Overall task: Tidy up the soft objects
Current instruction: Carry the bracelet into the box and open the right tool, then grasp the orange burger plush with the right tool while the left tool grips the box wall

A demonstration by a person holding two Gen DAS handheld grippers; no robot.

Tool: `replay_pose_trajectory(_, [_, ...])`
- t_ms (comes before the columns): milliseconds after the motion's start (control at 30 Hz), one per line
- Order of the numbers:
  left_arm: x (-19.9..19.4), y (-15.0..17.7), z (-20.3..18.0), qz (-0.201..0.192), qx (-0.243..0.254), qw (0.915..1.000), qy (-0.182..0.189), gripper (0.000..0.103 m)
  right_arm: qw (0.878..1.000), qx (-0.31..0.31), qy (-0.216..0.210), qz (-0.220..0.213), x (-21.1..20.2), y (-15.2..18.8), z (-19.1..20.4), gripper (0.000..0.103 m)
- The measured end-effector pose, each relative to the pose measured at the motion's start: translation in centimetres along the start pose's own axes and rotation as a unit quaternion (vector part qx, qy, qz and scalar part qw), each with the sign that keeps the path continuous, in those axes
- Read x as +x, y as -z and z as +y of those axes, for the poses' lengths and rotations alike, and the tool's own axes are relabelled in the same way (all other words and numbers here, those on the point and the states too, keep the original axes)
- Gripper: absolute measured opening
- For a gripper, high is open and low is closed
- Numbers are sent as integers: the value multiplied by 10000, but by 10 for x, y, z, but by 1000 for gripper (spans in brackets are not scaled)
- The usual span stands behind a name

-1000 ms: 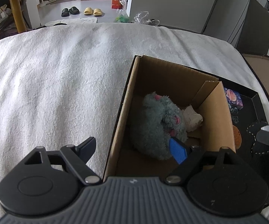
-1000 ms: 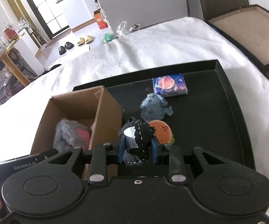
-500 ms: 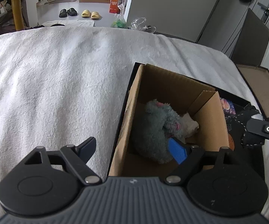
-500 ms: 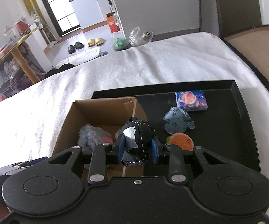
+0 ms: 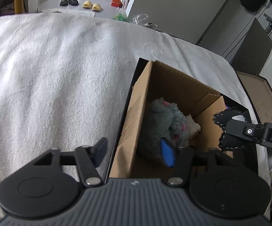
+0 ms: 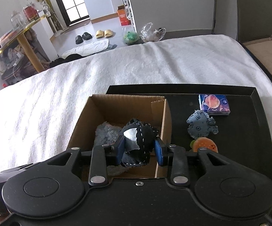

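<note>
An open cardboard box [image 6: 124, 103] stands at the left end of a black tray [image 6: 239, 131] and holds a grey plush toy [image 6: 105, 131]. My right gripper [image 6: 139, 149] hangs over the box with a black fabric toy with white stitching [image 6: 141, 137] between its pads; its jaws are opening and the pads still touch the toy. In the left wrist view that toy [image 5: 228, 116] hovers at the box's right wall. My left gripper [image 5: 133, 151] straddles the box's left wall [image 5: 141, 113]. Its jaws are closing, with the pads still clear of the cardboard.
On the tray right of the box lie a tissue pack [image 6: 214, 104], a blue-grey denim toy [image 6: 201, 125] and an orange burger toy [image 6: 204, 145]. A white fleece blanket [image 5: 60, 75] covers the bed. A brown board [image 6: 267, 56] lies at the far right.
My right gripper carried the black toy left, from above the tray to above the box, and its jaws spread slightly. My left gripper's jaws narrowed around the box's left wall.
</note>
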State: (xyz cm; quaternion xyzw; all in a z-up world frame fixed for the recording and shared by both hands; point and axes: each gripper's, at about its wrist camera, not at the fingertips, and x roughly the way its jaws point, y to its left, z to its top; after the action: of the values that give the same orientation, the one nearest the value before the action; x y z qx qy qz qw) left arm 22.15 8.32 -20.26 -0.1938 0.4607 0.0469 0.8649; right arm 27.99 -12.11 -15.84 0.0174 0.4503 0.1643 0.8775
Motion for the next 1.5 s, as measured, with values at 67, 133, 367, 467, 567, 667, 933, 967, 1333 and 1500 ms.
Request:
replay_pose_trajectory(67, [3, 1, 3, 70, -59, 9999, 64, 23, 10000, -36, 27, 33, 3, 1, 4, 42])
replay_pose_trajectory(133, [5, 2, 7, 130, -122, 9998, 77, 17, 9999, -113, 114, 19, 4, 3, 8, 49])
replay_pose_trajectory(367, [2, 3, 13, 71, -227, 9997, 39, 16, 9996, -78, 256, -32, 2, 6, 8, 53])
replay_pose_trajectory(467, [1, 3, 11, 76, -186, 9998, 31, 17, 9995, 0, 297, -45, -1, 9, 2, 53])
replay_pose_trajectory(567, [0, 3, 9, 90, -150, 9998, 17, 17, 9994, 79, 331, -56, -3, 12, -5, 53])
replay_pose_trajectory(667, [0, 1, 8, 76, -122, 9999, -42, 19, 9993, 122, 361, -52, -6, 15, -12, 53])
replay_pose_trajectory(933, [-5, 0, 1, 13, -3, 9998, -178, 20, 9988, 297, 393, -34, -10, 25, -36, 53])
replay_pose_trajectory(967, [-6, 1, 0, 4, 9, 9998, -189, 20, 9987, 313, 392, -32, -9, 25, -39, 53])
replay_pose_trajectory(1333, [-1, 1, -17, -65, 298, 9984, -469, 47, 9975, 614, 337, 123, 9, 36, -76, 53])
replay_pose_trajectory(1500, [3, 1, -23, -38, 342, 9977, -591, 65, 9968, 711, 293, 216, 23, 40, -92, 59])
